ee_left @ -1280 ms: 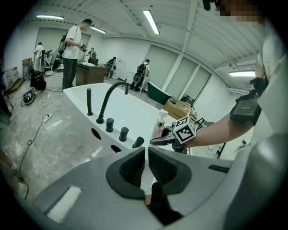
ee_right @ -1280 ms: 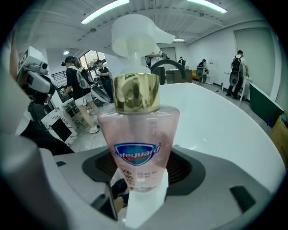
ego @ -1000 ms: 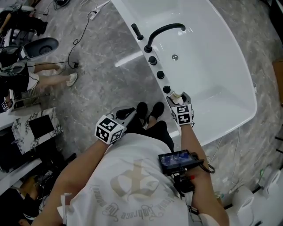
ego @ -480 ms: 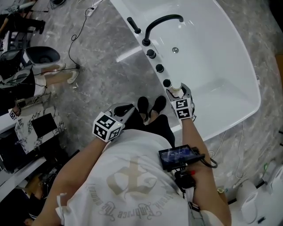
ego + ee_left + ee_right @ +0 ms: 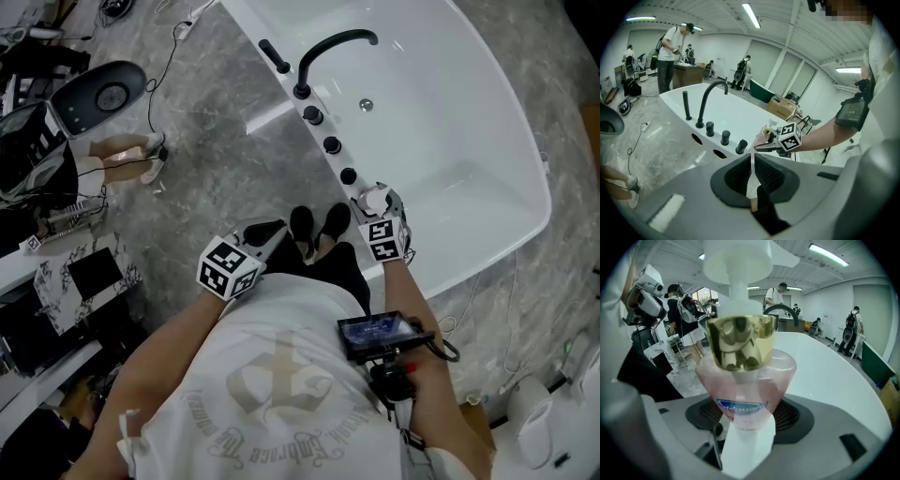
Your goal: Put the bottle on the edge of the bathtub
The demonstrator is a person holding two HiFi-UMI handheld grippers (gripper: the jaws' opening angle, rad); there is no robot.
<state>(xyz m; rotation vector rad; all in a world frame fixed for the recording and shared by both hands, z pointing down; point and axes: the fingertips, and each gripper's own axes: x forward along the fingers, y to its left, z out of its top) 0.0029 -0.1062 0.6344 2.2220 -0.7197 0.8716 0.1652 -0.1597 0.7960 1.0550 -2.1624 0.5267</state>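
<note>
The right gripper (image 5: 376,201) had its fingers clenched on the pump bottle (image 5: 373,198), carrying it upright at the near edge of the bathtub (image 5: 469,270), just beside the last of the black knobs (image 5: 348,175) in the row running down from the faucet (image 5: 328,52). The grip sat low on the body, presumably so the base could be set down flat. Whether the base already touched the rim could not be told. The left gripper (image 5: 267,232) hung apart over the floor, its fingers pressed together on nothing, probably to stay clear. The bottle showed a clear pink body with a blue label, a gold collar and a white pump head.
</note>
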